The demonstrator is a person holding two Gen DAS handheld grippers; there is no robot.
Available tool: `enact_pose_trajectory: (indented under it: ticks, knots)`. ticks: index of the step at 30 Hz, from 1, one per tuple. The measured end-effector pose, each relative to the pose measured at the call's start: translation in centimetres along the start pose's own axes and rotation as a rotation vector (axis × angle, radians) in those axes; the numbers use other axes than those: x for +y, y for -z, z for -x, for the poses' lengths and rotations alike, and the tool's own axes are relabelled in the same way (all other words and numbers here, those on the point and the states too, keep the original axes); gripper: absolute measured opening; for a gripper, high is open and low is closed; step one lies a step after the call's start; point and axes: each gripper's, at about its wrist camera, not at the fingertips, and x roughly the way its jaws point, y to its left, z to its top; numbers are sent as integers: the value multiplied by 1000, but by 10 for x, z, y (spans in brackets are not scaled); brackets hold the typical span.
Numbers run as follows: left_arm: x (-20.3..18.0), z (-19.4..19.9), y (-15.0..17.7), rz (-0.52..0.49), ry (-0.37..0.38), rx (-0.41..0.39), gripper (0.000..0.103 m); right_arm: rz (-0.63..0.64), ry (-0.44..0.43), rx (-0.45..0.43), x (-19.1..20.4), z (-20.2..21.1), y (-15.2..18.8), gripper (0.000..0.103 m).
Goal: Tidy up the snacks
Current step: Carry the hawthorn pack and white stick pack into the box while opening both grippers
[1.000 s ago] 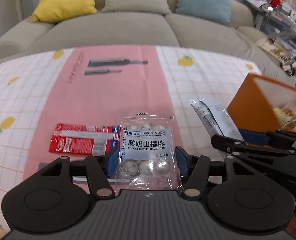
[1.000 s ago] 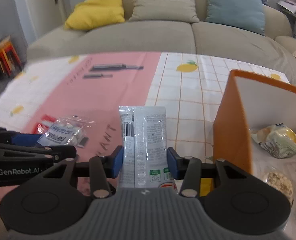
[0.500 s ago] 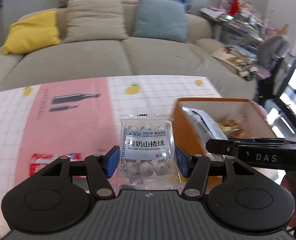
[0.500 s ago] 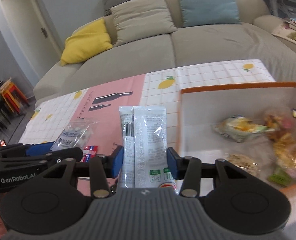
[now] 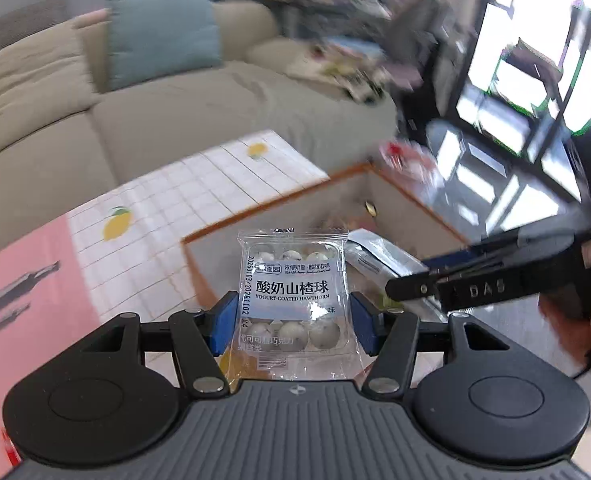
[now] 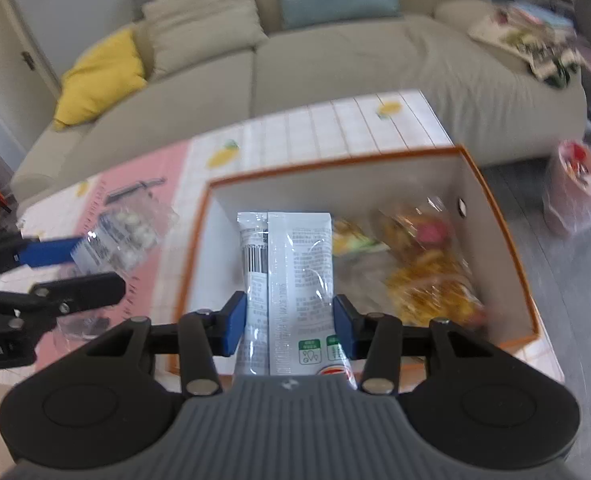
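Observation:
My left gripper (image 5: 293, 326) is shut on a clear packet of yogurt-coated hawthorn balls (image 5: 293, 288), held above the near left edge of the orange-rimmed box (image 5: 255, 212). My right gripper (image 6: 289, 326) is shut on a long white snack pack (image 6: 291, 276) and holds it over the open box (image 6: 495, 216), which has several snack bags (image 6: 427, 280) inside. The left gripper with its packet (image 6: 125, 236) shows at the left of the right wrist view. The right gripper's fingers (image 5: 455, 284) show at the right of the left wrist view.
The box sits on a table with a pink and white lemon-print cloth (image 6: 315, 132). A beige sofa (image 6: 335, 60) with yellow, beige and blue cushions stands behind. A clear bag of red items (image 6: 583, 188) sits on the floor to the right.
Both grippers lifted their snacks off the table and swung right, toward the orange box. The right pack is now over the box's inside; the left packet is at its left edge.

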Motion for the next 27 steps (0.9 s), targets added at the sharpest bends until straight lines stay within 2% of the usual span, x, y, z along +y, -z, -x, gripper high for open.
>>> enact_pose_trajectory:
  ticks: [6,11,15,19,23,27]
  knots:
    - [-23,-53,-4,-191,-15,182,67,-12,6,125,-28,-31,-1,45]
    - [-27,-87,-7,-252,-31,317,67,34,-30,229,-29,-58,-12,46]
    - [-26,-105,-13,-257,-45,371,68,61,-3,309,-28,-80,-26,46]
    - [-26,-125,-15,-259,-73,405,68,31,17,352,-35,-104,-34,46]
    - [-28,-135,-19,-286,-95,418,68,76,51,356,-32,-123,-38,46]
    - [-25,-146,-19,-284,-114,439,68,104,50,339,-27,-136,-41,46]
